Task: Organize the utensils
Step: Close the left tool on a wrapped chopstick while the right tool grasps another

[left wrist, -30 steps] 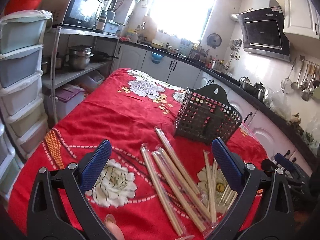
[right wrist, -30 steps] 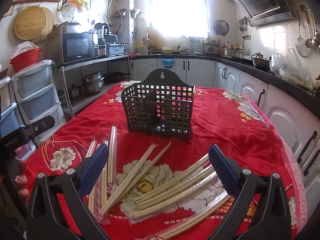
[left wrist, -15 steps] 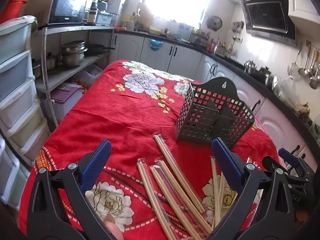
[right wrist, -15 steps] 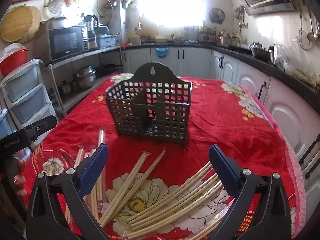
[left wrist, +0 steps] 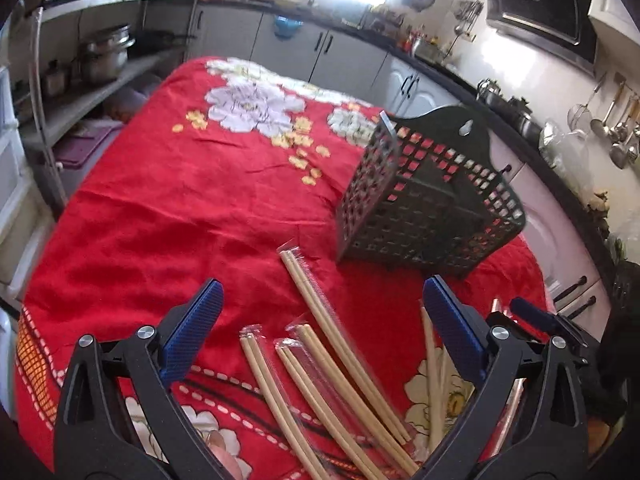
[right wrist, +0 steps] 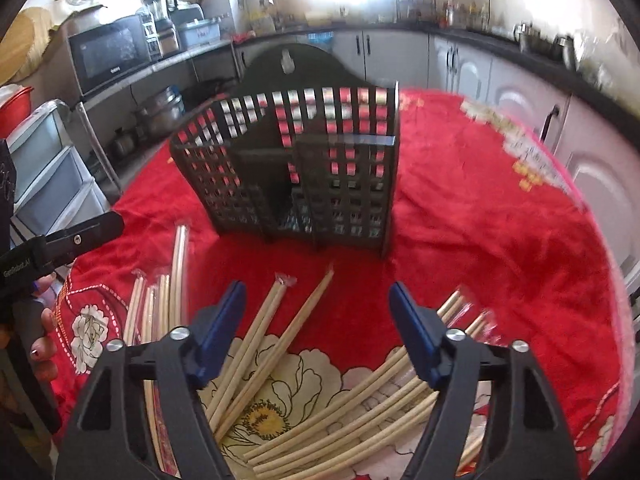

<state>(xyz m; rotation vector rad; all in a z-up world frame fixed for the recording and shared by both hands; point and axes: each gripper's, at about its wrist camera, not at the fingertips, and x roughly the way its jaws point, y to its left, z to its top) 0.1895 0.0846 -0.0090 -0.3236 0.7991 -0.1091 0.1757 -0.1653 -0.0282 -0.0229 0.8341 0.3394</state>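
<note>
A dark plastic lattice utensil basket (left wrist: 428, 204) (right wrist: 304, 168) stands upright on the red flowered tablecloth. Several pairs of wooden chopsticks in clear wrappers (left wrist: 336, 344) (right wrist: 280, 332) lie scattered on the cloth in front of it. My left gripper (left wrist: 320, 320) is open and empty, low over the left group of chopsticks. My right gripper (right wrist: 316, 316) is open and empty, its jaws somewhat narrower, low over the chopsticks just before the basket. The right gripper's tip also shows in the left wrist view (left wrist: 536, 316), and the left gripper shows in the right wrist view (right wrist: 72, 240).
The table (left wrist: 160, 200) is covered by the red cloth. A metal shelf with pots (left wrist: 100, 56) and plastic drawers (right wrist: 44, 168) stand to the left. Kitchen counters and cabinets (right wrist: 500, 68) run along the back and right.
Both grippers have moved forward and lower toward the chopsticks and basket, which now look larger. The right gripper's jaws have narrowed a little.
</note>
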